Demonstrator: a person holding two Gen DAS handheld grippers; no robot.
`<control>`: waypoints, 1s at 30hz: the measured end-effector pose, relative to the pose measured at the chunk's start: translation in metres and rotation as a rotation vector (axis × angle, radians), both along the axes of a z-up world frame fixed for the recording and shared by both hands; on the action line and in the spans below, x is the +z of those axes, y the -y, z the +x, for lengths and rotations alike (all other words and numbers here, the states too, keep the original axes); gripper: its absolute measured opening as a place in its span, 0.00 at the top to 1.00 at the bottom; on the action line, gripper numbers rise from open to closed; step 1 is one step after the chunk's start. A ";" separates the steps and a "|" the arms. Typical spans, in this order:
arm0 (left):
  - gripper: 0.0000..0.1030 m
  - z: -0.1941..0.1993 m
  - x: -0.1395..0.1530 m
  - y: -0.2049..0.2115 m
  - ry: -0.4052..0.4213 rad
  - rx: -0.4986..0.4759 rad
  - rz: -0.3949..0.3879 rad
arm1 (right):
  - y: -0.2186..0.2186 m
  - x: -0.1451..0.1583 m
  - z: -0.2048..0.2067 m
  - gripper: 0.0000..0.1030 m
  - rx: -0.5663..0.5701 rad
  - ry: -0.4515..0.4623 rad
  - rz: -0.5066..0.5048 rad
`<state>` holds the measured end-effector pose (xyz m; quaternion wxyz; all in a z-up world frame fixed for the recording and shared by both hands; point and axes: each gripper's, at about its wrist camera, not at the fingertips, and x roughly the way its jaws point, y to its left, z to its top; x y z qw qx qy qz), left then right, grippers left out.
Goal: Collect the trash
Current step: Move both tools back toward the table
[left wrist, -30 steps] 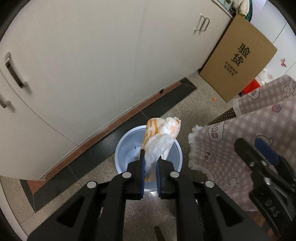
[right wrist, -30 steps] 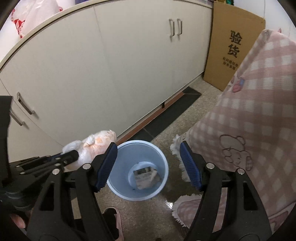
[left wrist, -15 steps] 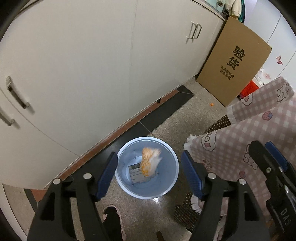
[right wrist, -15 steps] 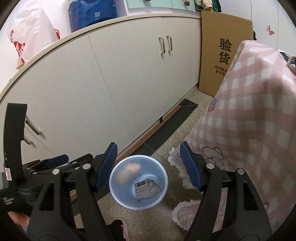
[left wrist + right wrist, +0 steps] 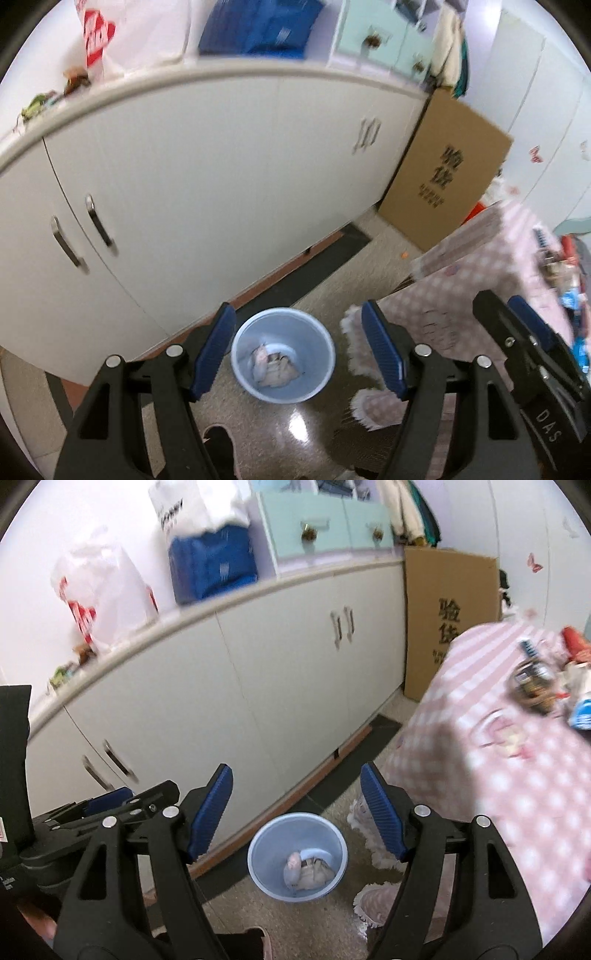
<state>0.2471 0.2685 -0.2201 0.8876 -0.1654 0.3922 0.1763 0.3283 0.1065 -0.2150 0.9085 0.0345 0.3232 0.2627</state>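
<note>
A light blue trash bin [image 5: 314, 354] [image 5: 264, 849] stands on the floor by the white cabinets. Crumpled wrappers and paper [image 5: 273, 365] [image 5: 310, 873] lie at its bottom. My left gripper [image 5: 297, 314] hangs well above the bin, open, with nothing between its blue pads. My right gripper [image 5: 296, 775] is also open and empty, high over the bin. In the left wrist view the right gripper [image 5: 500, 301] shows at the right edge; in the right wrist view the left gripper [image 5: 147, 792] shows at the lower left.
White cabinets [image 5: 221, 184] run behind the bin, with bags and a blue pack on the counter. A cardboard box [image 5: 443, 184] leans at the far end. A table in pink checked cloth [image 5: 498, 775] carries several items [image 5: 535, 686]. A foot in a slipper [image 5: 221, 443] is near the bin.
The left gripper opened and let go of the orange-and-white wrapper, which fell into the bin. Both grippers then rose away from the bin and tilted up toward the counter.
</note>
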 end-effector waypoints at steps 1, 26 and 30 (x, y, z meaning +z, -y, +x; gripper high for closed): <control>0.32 -0.003 0.012 0.010 0.021 -0.016 0.008 | 0.008 0.007 -0.004 0.31 -0.010 0.011 0.009; 0.22 0.036 0.032 0.354 0.001 -0.612 -0.022 | 0.360 0.027 -0.068 0.26 -0.647 0.003 0.066; 0.22 0.050 0.019 0.374 -0.037 -0.622 0.020 | 0.373 0.016 -0.064 0.26 -0.638 -0.035 0.075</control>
